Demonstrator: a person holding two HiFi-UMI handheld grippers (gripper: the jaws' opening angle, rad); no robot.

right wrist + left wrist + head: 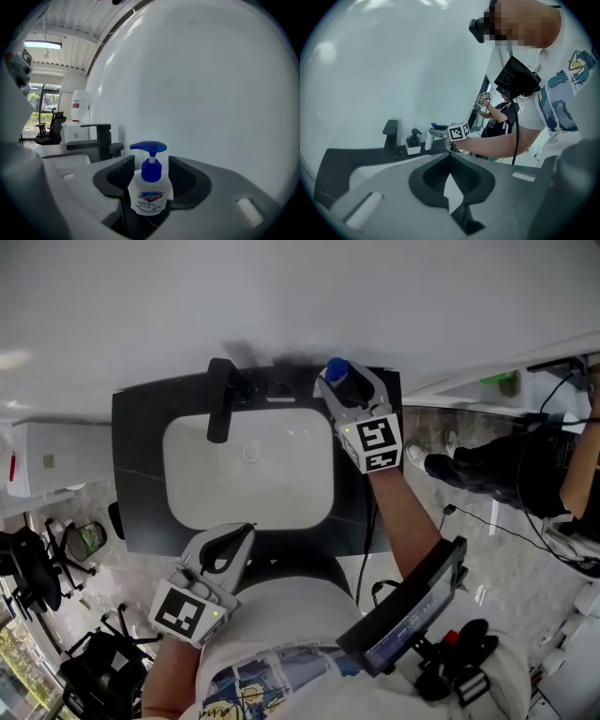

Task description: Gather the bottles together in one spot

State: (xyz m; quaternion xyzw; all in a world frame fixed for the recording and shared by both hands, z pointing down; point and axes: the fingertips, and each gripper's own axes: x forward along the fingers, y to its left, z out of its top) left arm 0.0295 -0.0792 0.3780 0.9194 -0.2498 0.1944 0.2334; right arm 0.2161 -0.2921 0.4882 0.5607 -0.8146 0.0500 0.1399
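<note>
A white soap bottle with a blue pump stands upright between the jaws of my right gripper. The pads sit close beside its shoulders without squeezing, so the gripper is open. From the head view the bottle's blue pump shows at the back right corner of the black counter, inside my right gripper. A second bottle, white with a black pump, stands just right of the faucet, with the blue-pump bottle beyond it. My left gripper hovers shut and empty at the sink's near edge.
A white basin is sunk into the counter, with a black faucet at its back. A white wall runs right behind the counter. Office chairs stand at the left, and another person is at the far right.
</note>
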